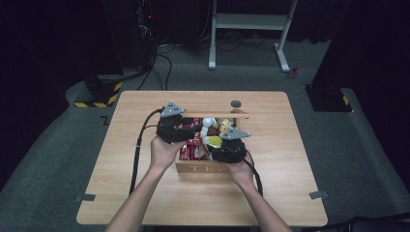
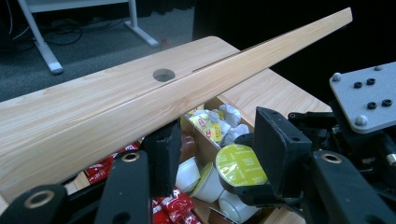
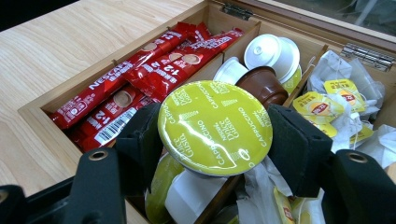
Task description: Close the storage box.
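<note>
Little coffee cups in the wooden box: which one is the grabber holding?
The capsule with the yellow-green Cappuccino foil lid, pinched between the right gripper jaws. The white capsules and brown capsule lie loose in the middle compartment.

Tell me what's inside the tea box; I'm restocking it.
The box holds red coffee sticks, capsules and tea bags. The right gripper holds a yellow-lidded capsule, covering what lies beneath.

Black hand-held gripper; grey plate
</note>
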`<state>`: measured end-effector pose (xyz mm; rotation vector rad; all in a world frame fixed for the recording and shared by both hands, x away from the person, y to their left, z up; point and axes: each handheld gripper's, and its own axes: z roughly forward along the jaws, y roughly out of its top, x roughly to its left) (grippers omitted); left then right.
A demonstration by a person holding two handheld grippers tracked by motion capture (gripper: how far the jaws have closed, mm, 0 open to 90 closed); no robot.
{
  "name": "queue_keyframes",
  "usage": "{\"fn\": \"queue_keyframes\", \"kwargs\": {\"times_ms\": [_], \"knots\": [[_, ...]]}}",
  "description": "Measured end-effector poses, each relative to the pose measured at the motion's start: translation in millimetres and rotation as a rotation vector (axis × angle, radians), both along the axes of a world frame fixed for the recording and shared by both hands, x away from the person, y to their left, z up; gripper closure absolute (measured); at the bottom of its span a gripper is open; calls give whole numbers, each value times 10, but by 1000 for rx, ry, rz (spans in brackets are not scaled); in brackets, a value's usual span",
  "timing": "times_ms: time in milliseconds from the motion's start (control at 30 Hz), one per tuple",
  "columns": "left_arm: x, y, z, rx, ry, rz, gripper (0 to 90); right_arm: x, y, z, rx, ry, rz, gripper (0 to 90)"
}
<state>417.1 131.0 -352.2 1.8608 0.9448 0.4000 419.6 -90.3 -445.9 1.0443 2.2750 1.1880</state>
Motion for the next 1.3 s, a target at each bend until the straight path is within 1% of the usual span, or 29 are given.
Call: {"fn": "queue_keyframes", "kwargs": {"times_ms": [100,133,267,367,500,1133,1233,1300], "knots": [[1,1,-2,6,-7,-2,521,2,-28,10,6,-3,5,381],[0,-1,-4,6,-9,0,520,-4,-33,14,8,3,1,381],[2,-4,-3,6,-12,2,517,-11,-70,30,12,-5,5,381],[3,-1,-2,4,-10,-1,517,-14,-108,43,22,-2,-2,382],[2,-2,-2,4,-11,0,517,-16,-137,50,23,4,-5,382],[2,13,-4,-5,-8,-13,519,-18,-283,105,52,-6,-20,382],[0,27,-1,-33,14,-26,511,-13,-320,115,57,1,-20,383],[-1,31,-4,-33,12,-28,511,-4,-333,120,57,6,-19,382]]}}
